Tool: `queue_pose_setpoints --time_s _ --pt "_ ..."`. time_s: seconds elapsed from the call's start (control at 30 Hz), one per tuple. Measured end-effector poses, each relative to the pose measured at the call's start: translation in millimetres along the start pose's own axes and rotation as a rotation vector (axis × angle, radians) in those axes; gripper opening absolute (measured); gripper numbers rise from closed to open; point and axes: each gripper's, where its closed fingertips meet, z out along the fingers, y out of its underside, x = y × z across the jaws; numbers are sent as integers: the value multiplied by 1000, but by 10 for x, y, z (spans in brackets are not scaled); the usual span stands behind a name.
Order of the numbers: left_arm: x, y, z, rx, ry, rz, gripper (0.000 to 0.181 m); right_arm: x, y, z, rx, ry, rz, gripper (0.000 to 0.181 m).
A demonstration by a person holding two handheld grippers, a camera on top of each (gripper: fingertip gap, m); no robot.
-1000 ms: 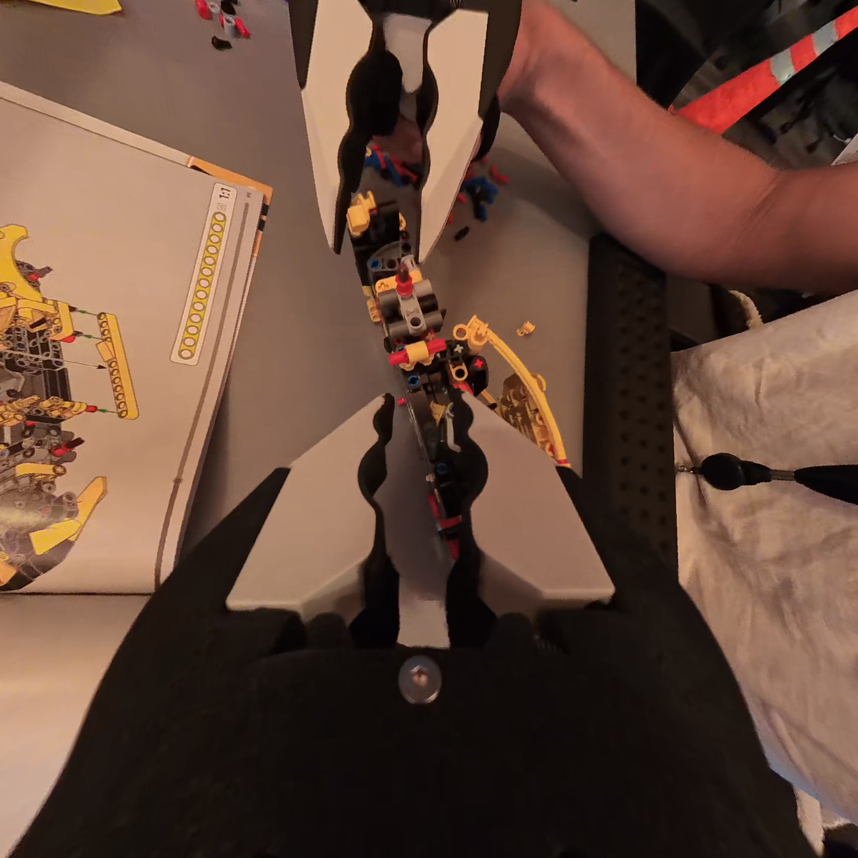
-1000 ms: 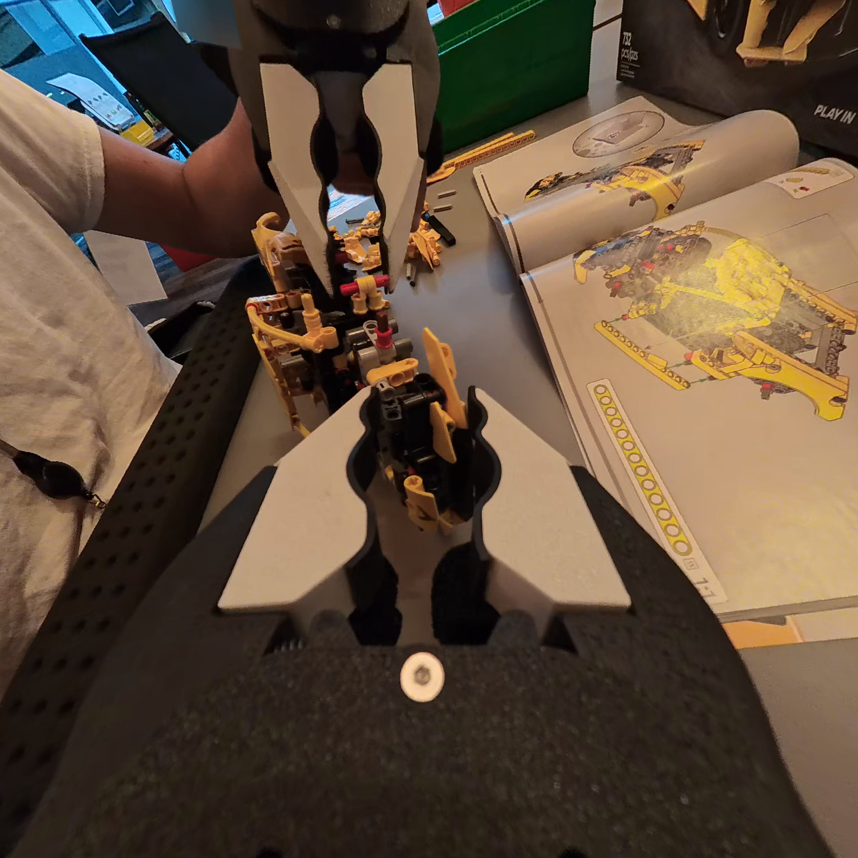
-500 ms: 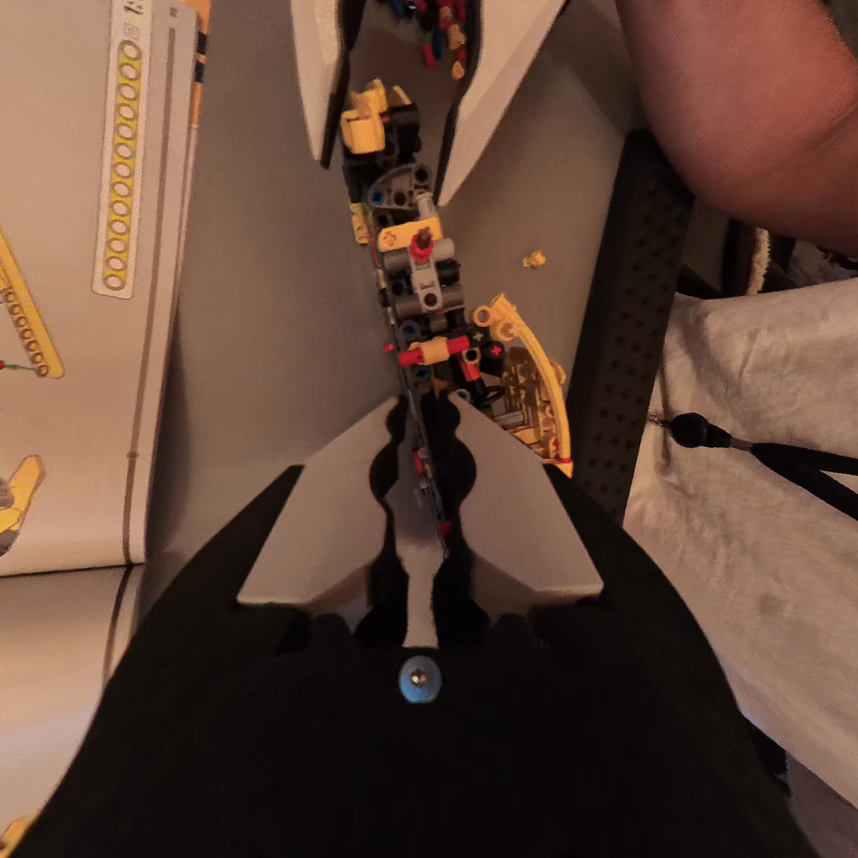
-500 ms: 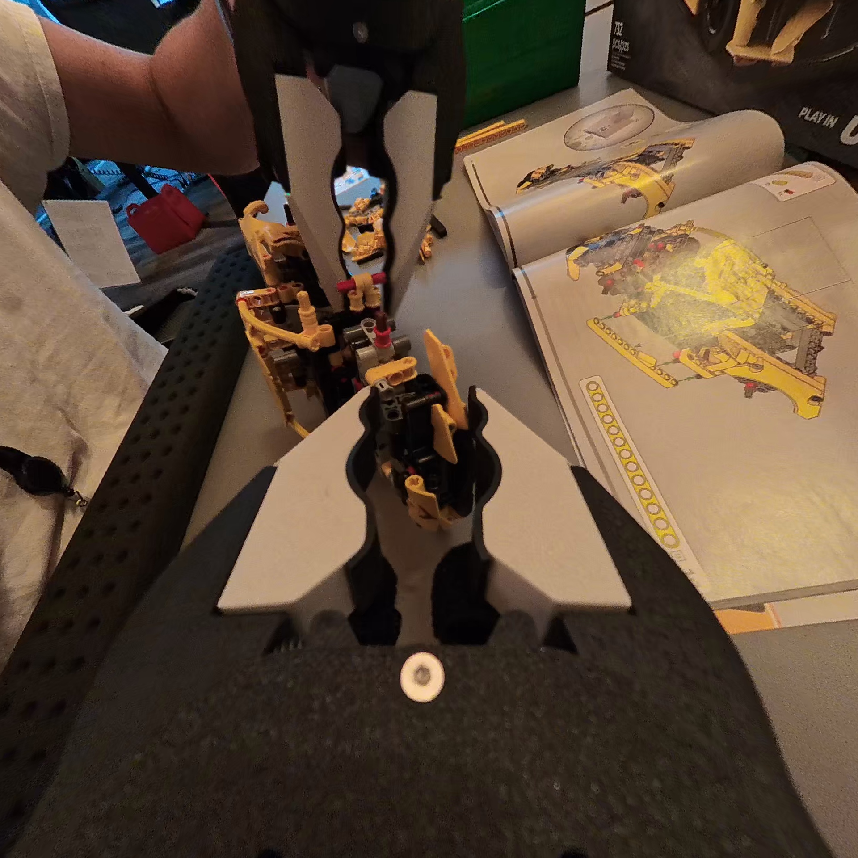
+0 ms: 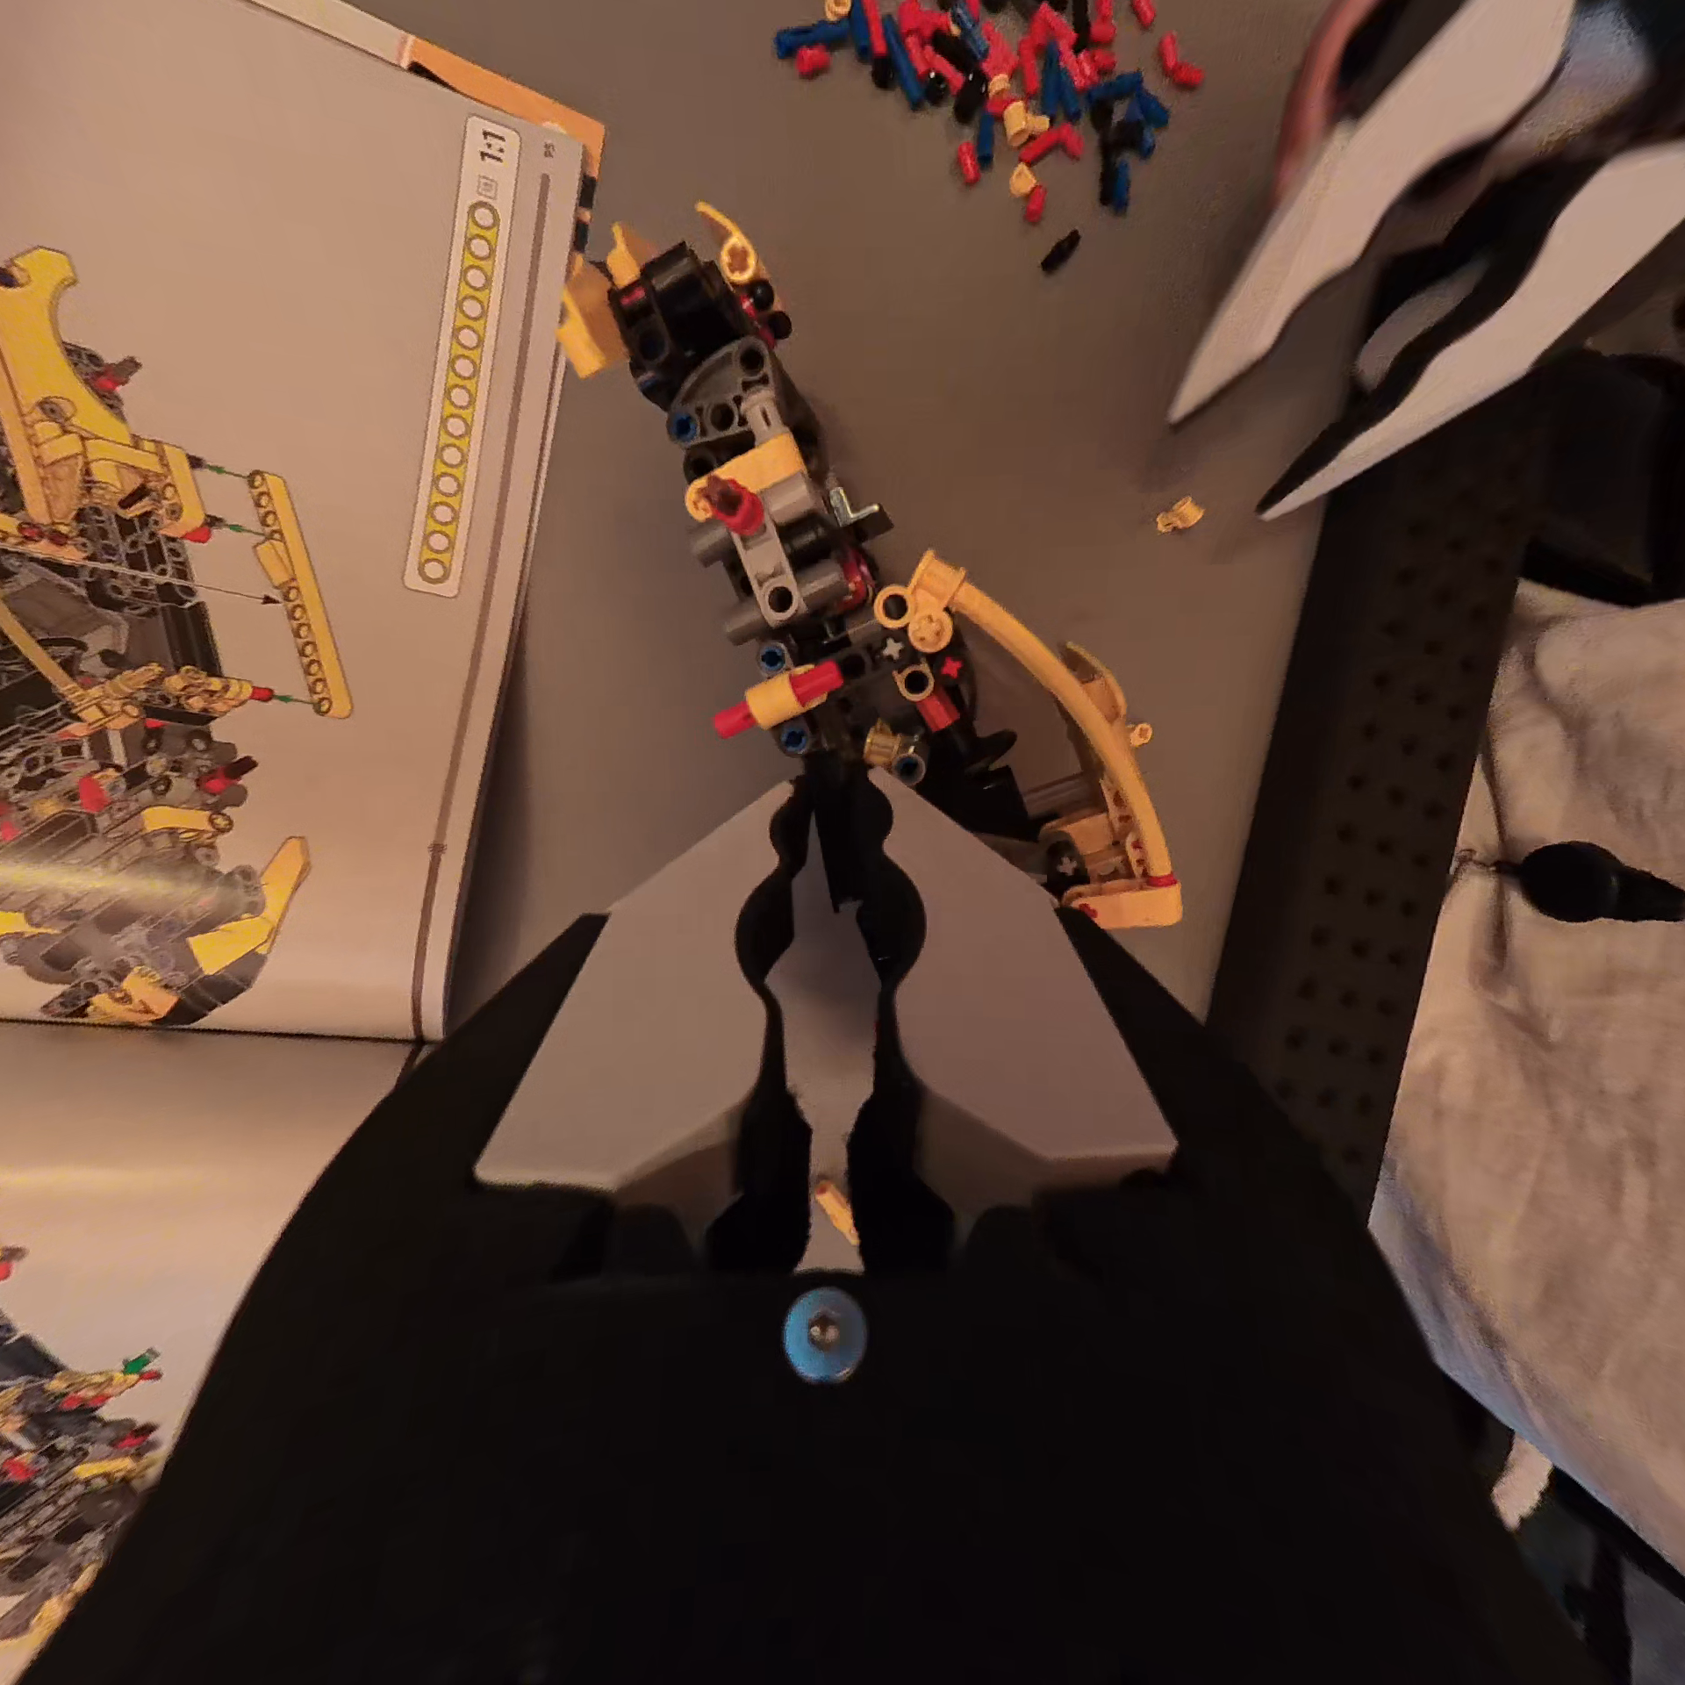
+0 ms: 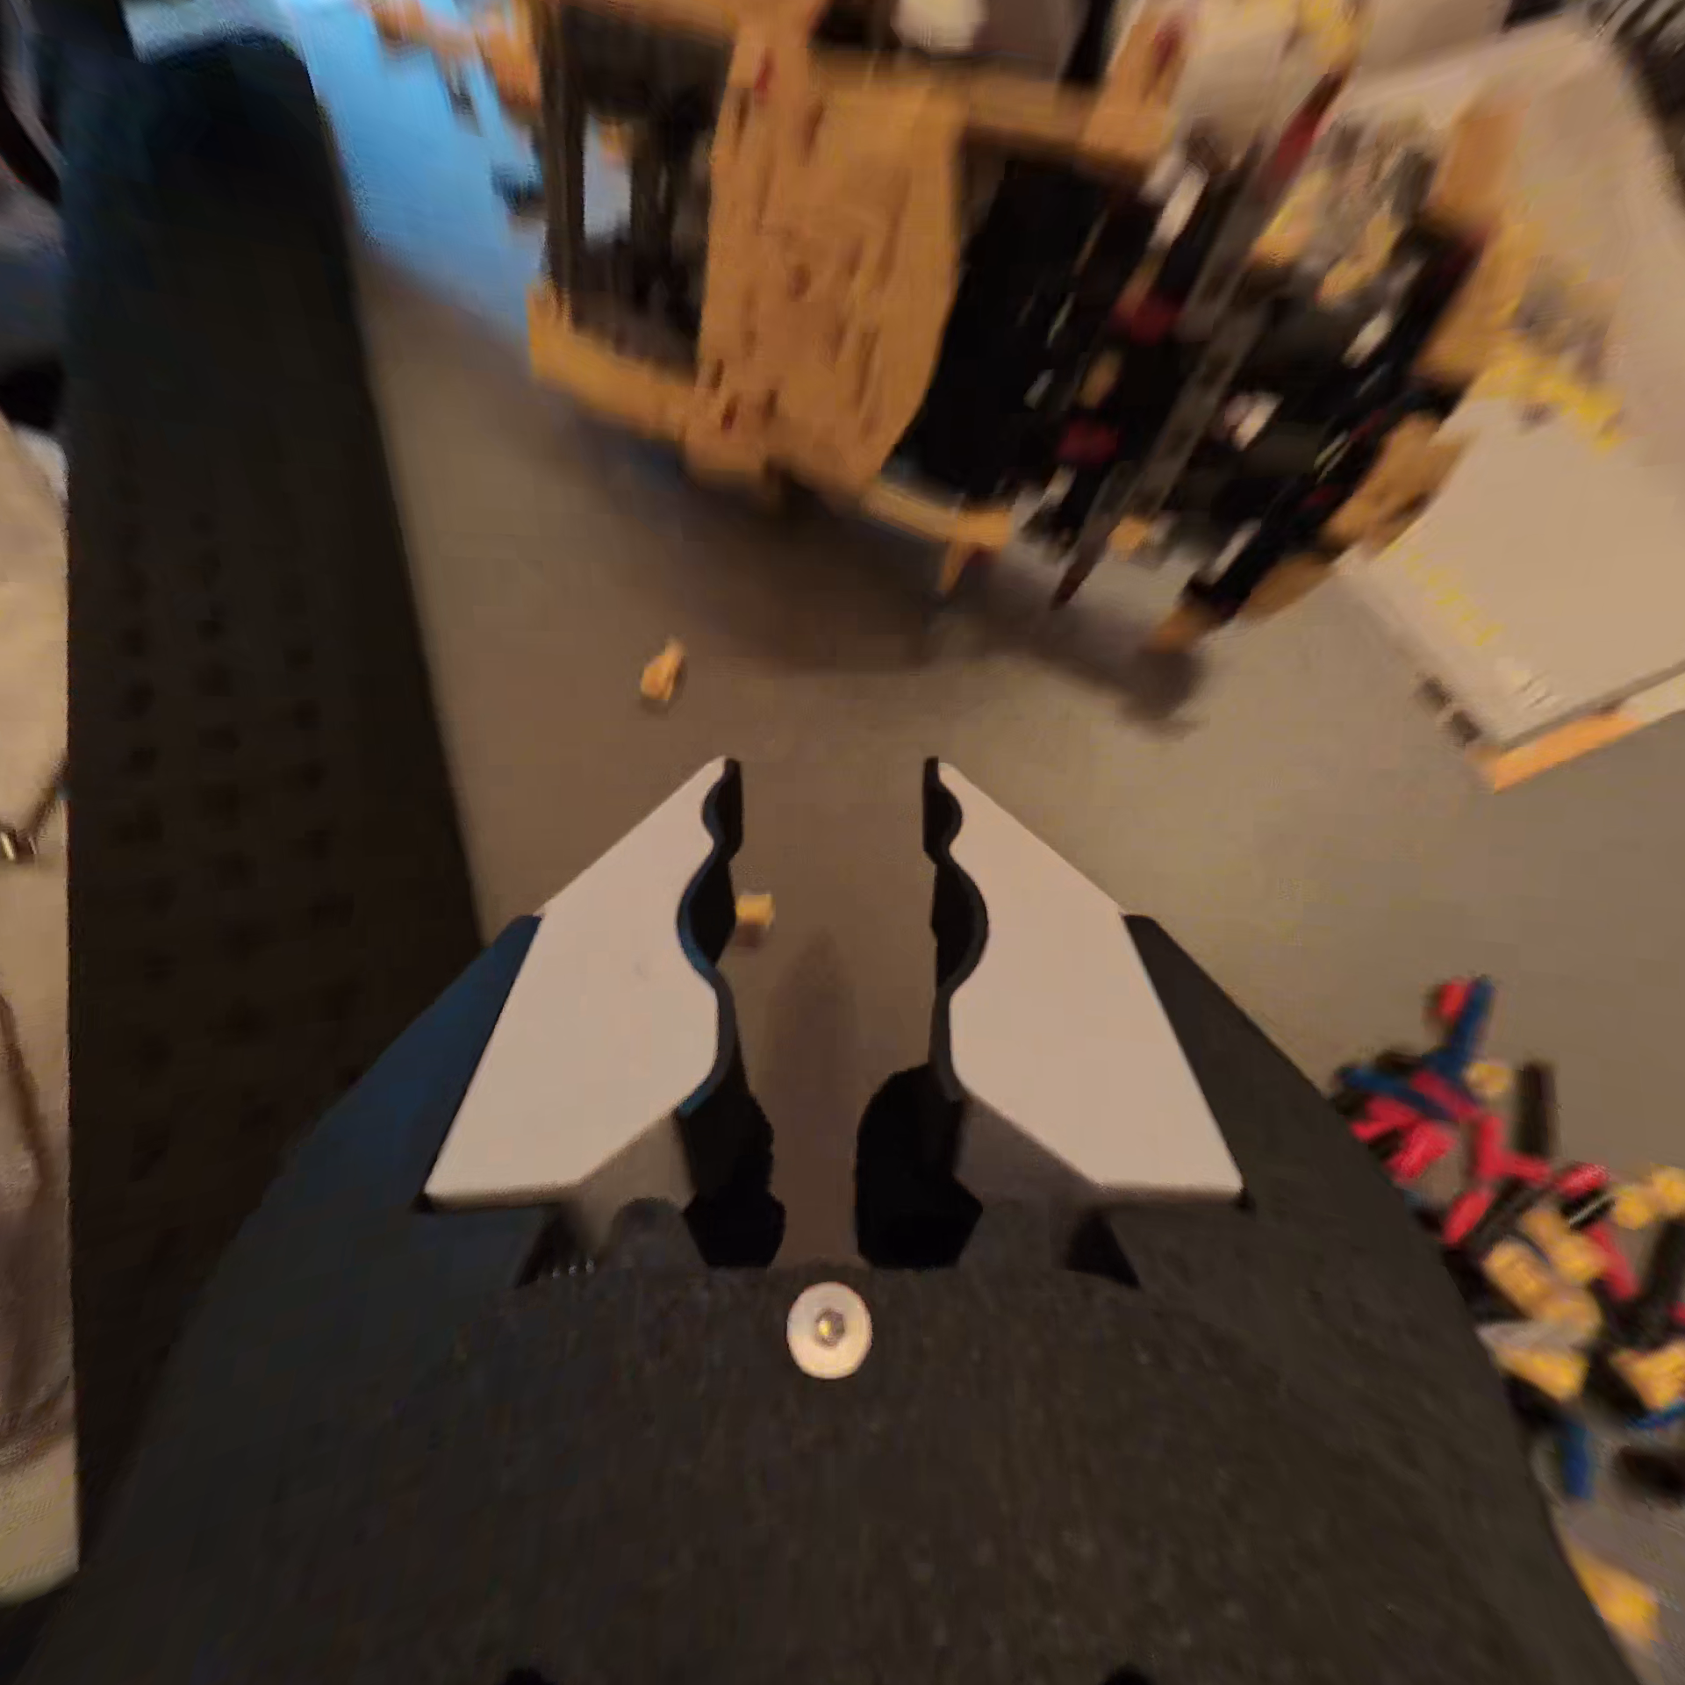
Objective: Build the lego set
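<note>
- The left hand-held gripper point(image 5: 834, 802) is pinching the near end of the partly built lego model point(image 5: 784, 547), its fingers point(image 5: 966, 948) pressed close around a thin black strip of the build.
- The lego model, a black, grey and yellow assembly with red and blue pins, is lying on the grey surface point(image 5: 957, 383) and stretching straight ahead of the left hand-held gripper, with a curved yellow arch point(image 5: 1085, 720) sitting just to the right of the fingertips.
- The open instruction booklet point(image 5: 255, 547) is lying to the left of the left hand-held gripper, its page edge just beside the model's far end.
- A scatter of loose red, blue, black and yellow pins point(image 5: 1003, 82) is lying far ahead and to the right, and a single small yellow piece point(image 5: 1181, 515) is sitting apart from the model on its right.
- The right hand-held gripper point(image 6: 830, 775) is hanging above the surface with its jaws spread and nothing between the fingertips; a small tan piece point(image 6: 755, 912) is showing on the surface in the gap.
- In the heavily blurred right wrist view, the model is sitting ahead and to the right, well apart from the right hand-held gripper.
</note>
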Motion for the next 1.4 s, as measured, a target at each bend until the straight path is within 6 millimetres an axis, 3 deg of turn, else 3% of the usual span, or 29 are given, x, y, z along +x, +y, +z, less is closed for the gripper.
queue_pose_setpoints --time_s 0.07,0.17,0.27,0.53,0.73,0.8,0.83,0.97,1.03,1.13,1.23,1.4 --pt "17 -19 7 14 14 -1 8 -144 288 25 -47 18 -8 28" --pt "49 -41 13 21 5 5 8 -274 391 8 -12 -34 68 25" --pt "73 -47 14 12 -17 11 8 -243 545 52 -143 -23 111 26" --pt "119 -84 30 3 -27 12 8 -189 555 112 -335 67 -27 21" --pt "132 -87 33 3 -40 18 8 -187 475 164 -334 67 -102 7" --pt "137 -89 33 6 -47 21 8 -127 344 137 -309 120 -154 6" --pt "139 -90 34 8 -49 23 8 -90 161 111 -239 162 -191 6" --pt "158 -99 31 24 -49 20 7 186 -973 -193 243 436 -300 6" --pt "189 -108 33 30 -45 20 8 364 -1322 -243 407 502 -291 6" --pt "193 -111 38 19 -63 28 8 569 -1452 33 413 431 -169 6" --pt "222 -127 47 23 -61 29 8 547 -1451 268 382 346 -72 7" --pt "217 -125 44 29 -64 32 8 545 -1294 344 253 465 -113 7"
